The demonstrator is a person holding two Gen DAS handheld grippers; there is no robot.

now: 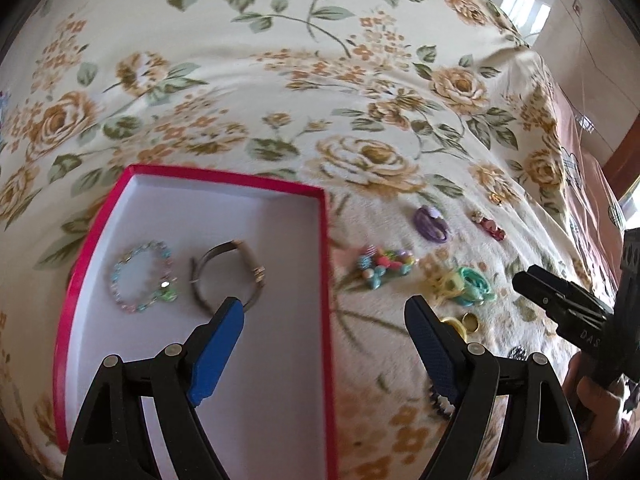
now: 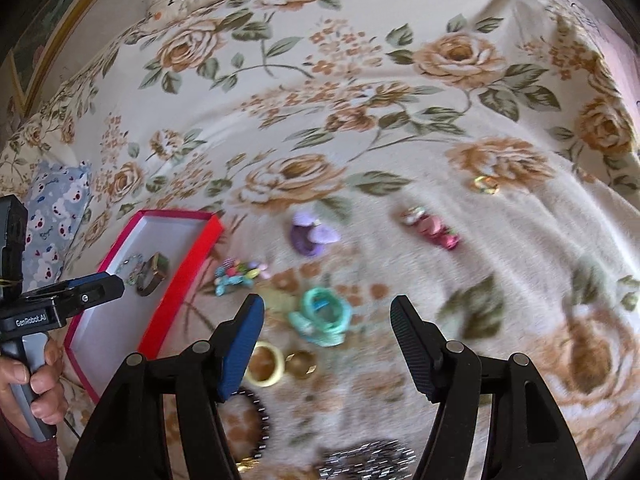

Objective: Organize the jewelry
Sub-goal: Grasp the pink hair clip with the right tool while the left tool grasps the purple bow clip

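Note:
A red box with a white inside lies on the floral blanket. In it sit a pastel bead bracelet and a grey bangle. My left gripper hangs open above the box's right wall, holding nothing. To the right of the box lie a multicolour bead bracelet, a purple clip, a pink clip, a teal bracelet, a yellow ring and a gold ring. My right gripper is open above the teal bracelet, with nothing between its pads.
A black bead bracelet and a silver beaded piece lie nearest to me. A small gold ring sits farther back. A blue pillow lies at the far left. The blanket's edge drops off to the right.

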